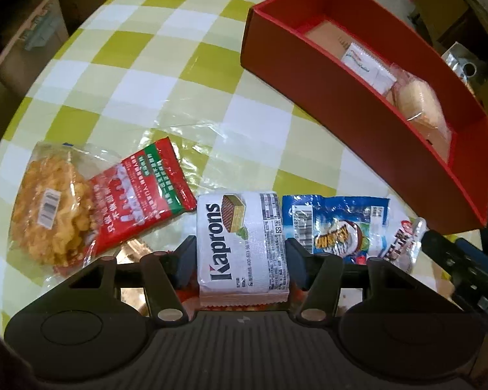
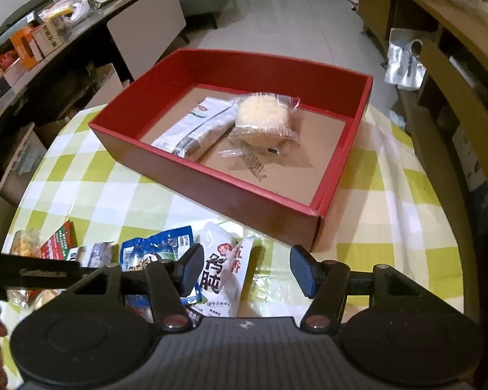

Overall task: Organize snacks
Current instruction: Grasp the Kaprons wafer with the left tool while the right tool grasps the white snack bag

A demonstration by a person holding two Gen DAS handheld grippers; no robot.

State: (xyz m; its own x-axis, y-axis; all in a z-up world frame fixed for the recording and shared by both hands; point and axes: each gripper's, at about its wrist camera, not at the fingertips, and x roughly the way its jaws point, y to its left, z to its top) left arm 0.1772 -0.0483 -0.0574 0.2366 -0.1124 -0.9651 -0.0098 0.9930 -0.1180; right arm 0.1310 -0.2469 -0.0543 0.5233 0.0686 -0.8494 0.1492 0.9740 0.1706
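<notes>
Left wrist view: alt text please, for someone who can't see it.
The left gripper is shut on a white Kaprons wafer pack on a green-checked tablecloth. A fried snack bag, red sachet and blue packet lie alongside; a red box holds two snacks.

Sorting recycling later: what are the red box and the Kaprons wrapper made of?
Red box: likely cardboard, matte red outside, with a bare brown floor inside. Kaprons wrapper: looks like printed plastic film, slightly glossy, crimped at its end seal.
</notes>
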